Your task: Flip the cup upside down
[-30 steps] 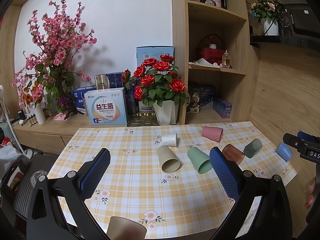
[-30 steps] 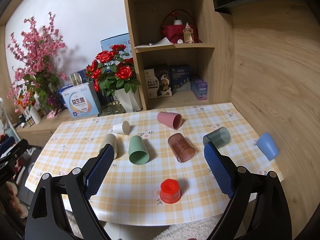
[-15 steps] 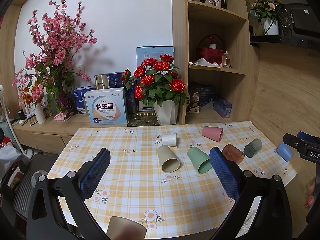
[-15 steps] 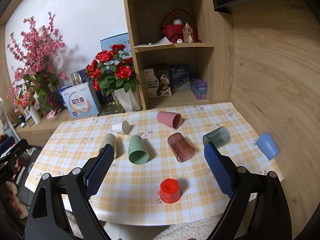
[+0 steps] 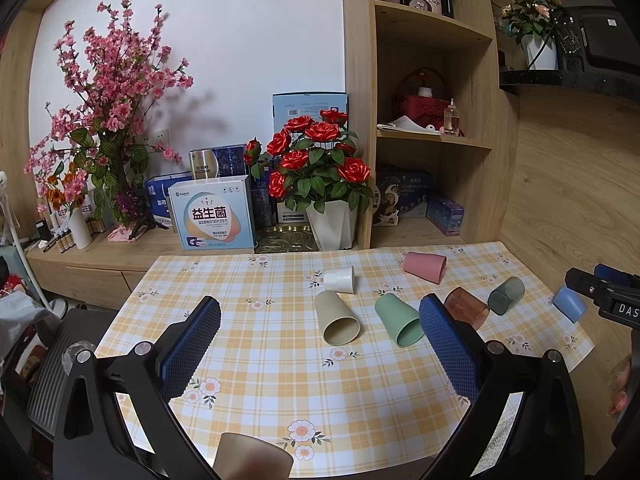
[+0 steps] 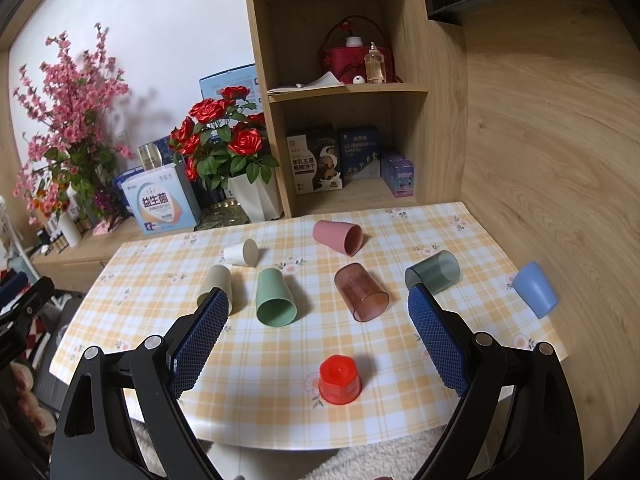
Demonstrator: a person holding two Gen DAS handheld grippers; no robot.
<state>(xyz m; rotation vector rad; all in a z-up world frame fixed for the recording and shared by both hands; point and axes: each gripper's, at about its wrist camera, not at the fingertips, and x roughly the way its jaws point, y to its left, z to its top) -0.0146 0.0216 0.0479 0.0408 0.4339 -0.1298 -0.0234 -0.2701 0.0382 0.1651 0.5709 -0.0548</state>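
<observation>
judging by the table, only the red cup [image 6: 340, 379] stands inverted, seven cups lie sideways, and the left gripper [image 5: 320, 354] and right gripper [image 6: 319, 344] hover spread wide, empty.

a white wall [image 5: 248, 40] rises far ahead of the gripper, with a low wooden sideboard [image 5: 100, 256] along its foot. ahead and to the right stands an open wooden shelf unit [image 6: 344, 92], and a wood-grain panel wall [image 6: 552, 128] closes the right side. below the gripper lies the tabletop [image 6: 404, 344] in a yellow checked floral cloth, lit softly and evenly
</observation>
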